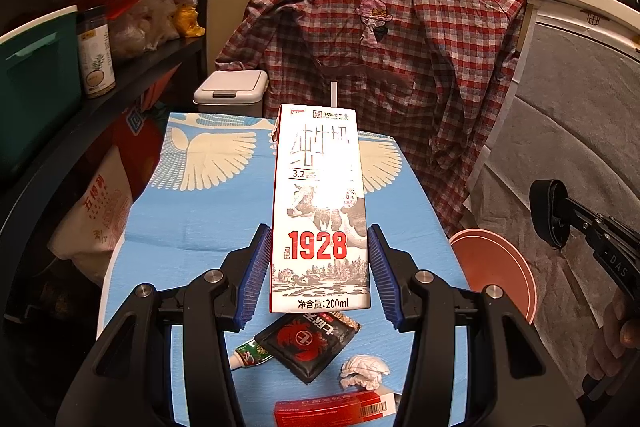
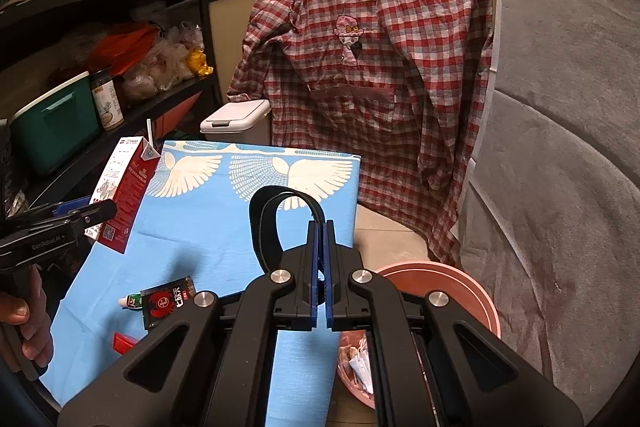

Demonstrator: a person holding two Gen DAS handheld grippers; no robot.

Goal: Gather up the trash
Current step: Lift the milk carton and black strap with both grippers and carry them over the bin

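A white and red milk carton (image 1: 320,211) with a straw hangs upright above the blue cloth-covered table (image 1: 192,227), and my left gripper (image 1: 319,231) is shut on its lower sides. The right wrist view shows the same carton (image 2: 120,203) over the table's left edge. Below it lie a black sachet (image 1: 308,347), a small tube (image 1: 248,355), a crumpled tissue (image 1: 364,371) and a red box (image 1: 332,409). My right gripper (image 2: 320,227) is shut on a black strap (image 2: 260,223) that loops up from its pads. It hovers at the table's right side, near a pink bin (image 2: 460,279).
The pink bin holds some scraps and stands on the floor right of the table. A white lidded bin (image 1: 232,87) sits behind the table. A plaid shirt (image 1: 380,67) hangs from the counter, dark shelves (image 1: 120,75) fill the left, and a grey cover (image 2: 560,147) lies right.
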